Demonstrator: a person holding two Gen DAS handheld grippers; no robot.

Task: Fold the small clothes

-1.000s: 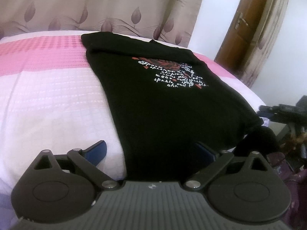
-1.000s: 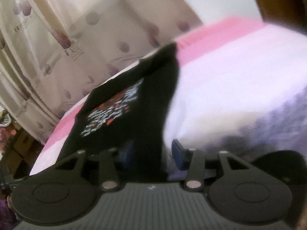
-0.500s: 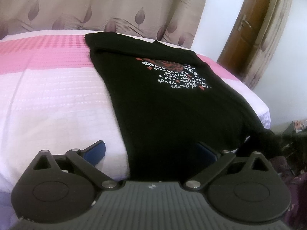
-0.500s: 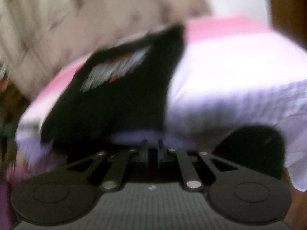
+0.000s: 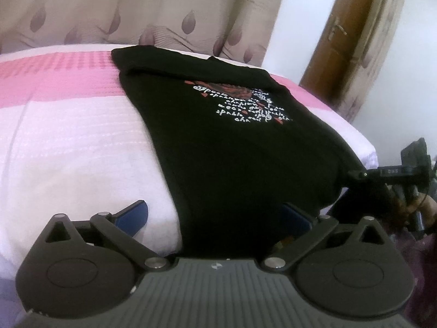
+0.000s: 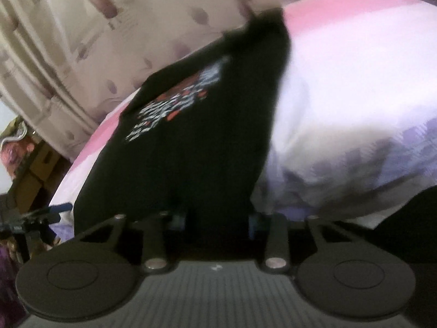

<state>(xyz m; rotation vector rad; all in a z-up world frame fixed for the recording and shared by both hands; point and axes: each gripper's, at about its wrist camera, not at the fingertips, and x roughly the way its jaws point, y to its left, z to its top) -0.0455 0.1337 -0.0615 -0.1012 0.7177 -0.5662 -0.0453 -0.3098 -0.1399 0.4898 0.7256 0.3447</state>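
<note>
A black T-shirt (image 5: 232,142) with a red and white print lies flat on the pink and white bed (image 5: 68,136), its hem hanging over the near edge. My left gripper (image 5: 214,216) is open at the hem, one blue finger on the bedspread left of the shirt, the other against the black cloth. In the right wrist view the same shirt (image 6: 196,142) is blurred. My right gripper (image 6: 217,220) is open at the shirt's hem, its blue pads partly hidden by the cloth. The right gripper also shows in the left wrist view (image 5: 396,175) at the shirt's right corner.
A beige leaf-pattern curtain (image 5: 136,8) hangs behind the bed. A brown wooden door (image 5: 347,35) stands at the back right. In the right wrist view cardboard boxes (image 6: 35,175) and clutter stand left of the bed.
The right gripper shut half a second ago and has opened again at the hem, swinging as it moved. The left gripper stayed open and shifted slightly along the hem.
</note>
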